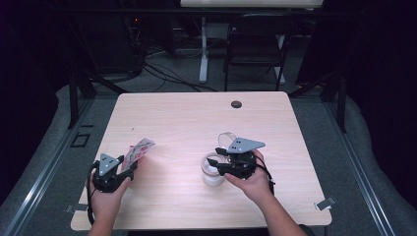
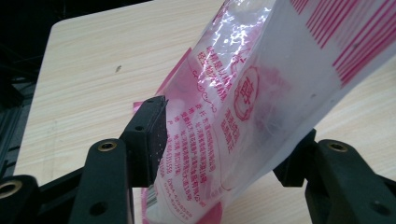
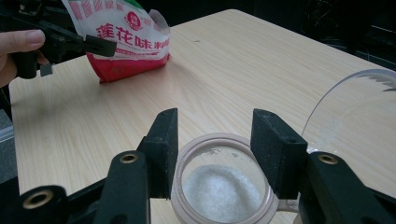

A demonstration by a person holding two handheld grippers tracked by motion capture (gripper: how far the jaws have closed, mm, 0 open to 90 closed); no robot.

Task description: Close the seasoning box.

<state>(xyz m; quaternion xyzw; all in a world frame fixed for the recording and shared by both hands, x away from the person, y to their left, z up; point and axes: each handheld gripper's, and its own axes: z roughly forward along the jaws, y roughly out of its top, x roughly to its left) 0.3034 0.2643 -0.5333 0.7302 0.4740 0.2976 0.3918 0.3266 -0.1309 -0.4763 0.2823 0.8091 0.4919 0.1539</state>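
Both grippers work over a pale wooden table (image 1: 196, 118) in a dark room, a black chair (image 1: 255, 44) behind it. Left gripper (image 1: 129, 169) has its jaws released around the pink-printed plastic bag (image 2: 261, 93), which stands tilted between them near the table's left edge, while the right gripper (image 1: 216, 164) is clenched on the rim of the open jar (image 3: 224, 186) holding white grains

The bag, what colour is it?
The bag is white with pink-red stripes and writing; the right gripper view shows it best.
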